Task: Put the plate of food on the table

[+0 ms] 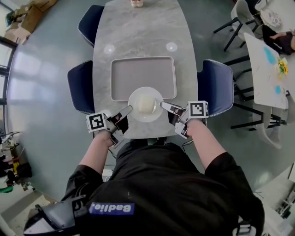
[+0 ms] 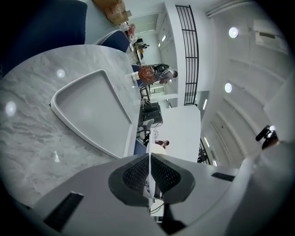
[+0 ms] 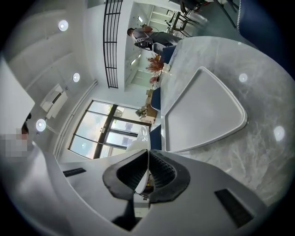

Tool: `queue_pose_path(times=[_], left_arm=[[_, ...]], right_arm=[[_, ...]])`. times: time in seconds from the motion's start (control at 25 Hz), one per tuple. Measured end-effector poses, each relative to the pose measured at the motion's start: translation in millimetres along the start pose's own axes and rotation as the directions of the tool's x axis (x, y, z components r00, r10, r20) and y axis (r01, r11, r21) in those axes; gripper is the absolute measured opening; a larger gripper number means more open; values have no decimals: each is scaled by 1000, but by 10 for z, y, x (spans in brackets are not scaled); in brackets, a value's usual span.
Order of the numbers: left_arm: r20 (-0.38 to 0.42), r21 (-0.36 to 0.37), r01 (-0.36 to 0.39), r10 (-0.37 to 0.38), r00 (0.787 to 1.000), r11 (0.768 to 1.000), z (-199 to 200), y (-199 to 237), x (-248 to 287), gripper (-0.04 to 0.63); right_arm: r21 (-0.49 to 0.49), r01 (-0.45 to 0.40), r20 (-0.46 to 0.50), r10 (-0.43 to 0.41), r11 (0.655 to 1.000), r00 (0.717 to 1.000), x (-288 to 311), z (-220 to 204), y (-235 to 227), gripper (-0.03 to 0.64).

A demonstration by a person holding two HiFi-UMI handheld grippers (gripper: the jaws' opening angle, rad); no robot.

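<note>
A round white plate (image 1: 138, 112) carrying a pale block of food (image 1: 146, 102) hangs over the near end of the grey marble table (image 1: 138, 32), overlapping the near rim of a grey tray (image 1: 143, 76). My left gripper (image 1: 130, 109) is shut on the plate's left rim, and my right gripper (image 1: 162, 104) is shut on its right rim. In the left gripper view the thin white rim (image 2: 149, 161) runs edge-on between the dark pads (image 2: 136, 175) of the left gripper (image 2: 150, 177). The right gripper view shows the same rim (image 3: 146, 159) pinched in the right gripper (image 3: 146, 174).
Blue chairs stand at the table's left (image 1: 79, 85), right (image 1: 216, 85) and far left (image 1: 90, 20). A small object (image 1: 137, 2) sits at the table's far end. Another white table (image 1: 265, 69) with items and chairs stands off to the right.
</note>
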State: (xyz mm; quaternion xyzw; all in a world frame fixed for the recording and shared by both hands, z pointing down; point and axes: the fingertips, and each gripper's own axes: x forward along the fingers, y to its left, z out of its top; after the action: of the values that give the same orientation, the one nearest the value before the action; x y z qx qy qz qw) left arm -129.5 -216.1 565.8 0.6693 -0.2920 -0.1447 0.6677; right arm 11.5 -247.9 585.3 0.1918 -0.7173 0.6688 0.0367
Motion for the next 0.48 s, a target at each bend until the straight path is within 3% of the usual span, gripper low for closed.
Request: queue_pose_path(times=[0.2, 0.48], left_arm=[[-27, -4, -21, 20, 999, 1000, 366, 241, 157, 15], [-48, 0, -102, 102, 994, 995, 904, 802, 574, 15]], right_arm=[[-1, -28, 31, 28, 1000, 999, 298, 283, -62, 20], [-2, 81, 81, -81, 997, 993, 664, 806, -587, 20]])
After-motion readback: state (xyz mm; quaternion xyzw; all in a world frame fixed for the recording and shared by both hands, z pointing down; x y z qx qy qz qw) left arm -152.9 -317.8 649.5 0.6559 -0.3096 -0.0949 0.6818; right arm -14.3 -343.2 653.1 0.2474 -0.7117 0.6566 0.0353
